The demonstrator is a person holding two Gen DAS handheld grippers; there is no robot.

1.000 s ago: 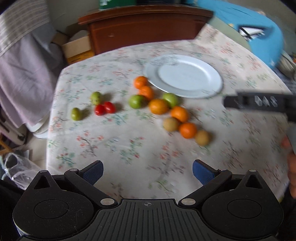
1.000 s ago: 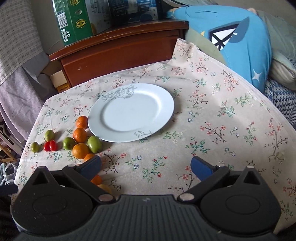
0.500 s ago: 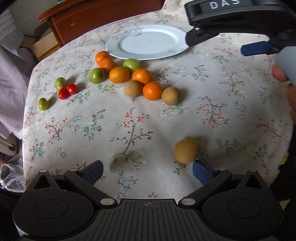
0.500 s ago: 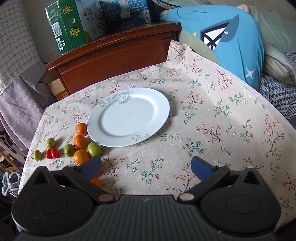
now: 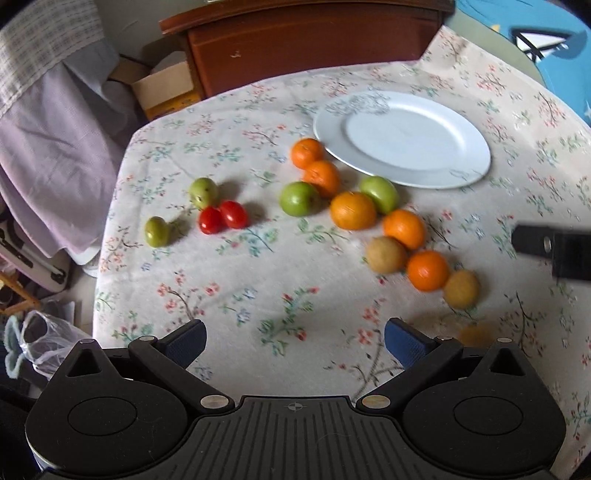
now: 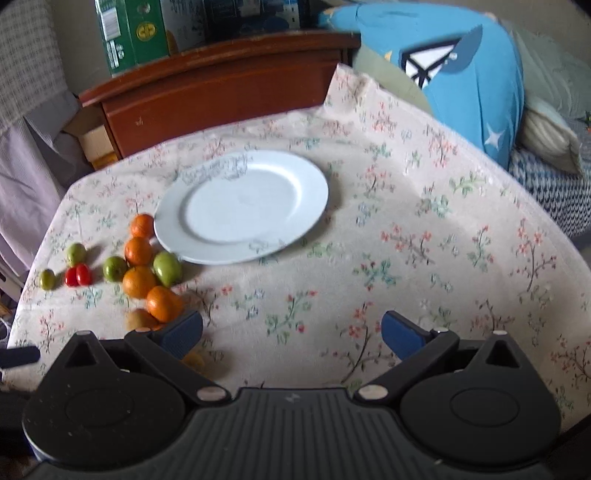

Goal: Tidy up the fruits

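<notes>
A white plate (image 5: 402,138) lies empty on the floral tablecloth (image 5: 258,266); it also shows in the right wrist view (image 6: 243,206). Left of it lie several oranges (image 5: 352,210), green fruits (image 5: 298,198), two red tomatoes (image 5: 223,219) and brown fruits (image 5: 386,254). The same cluster shows in the right wrist view, with an orange (image 6: 162,303) nearest. My left gripper (image 5: 293,345) is open and empty above the near tablecloth. My right gripper (image 6: 291,330) is open and empty; its body (image 5: 554,249) shows at the right edge of the left view.
A brown wooden cabinet (image 6: 221,88) stands behind the table with green boxes (image 6: 133,33) on top. A blue cushion (image 6: 469,74) lies at the right. Purple cloth (image 5: 55,155) and a cardboard box (image 5: 162,88) sit left of the table. A plastic bag (image 5: 33,339) lies below.
The left view has swung up and back, so the fruits sit farther off and the near brown fruit is at its right finger. The right view has shifted slightly nearer the table.
</notes>
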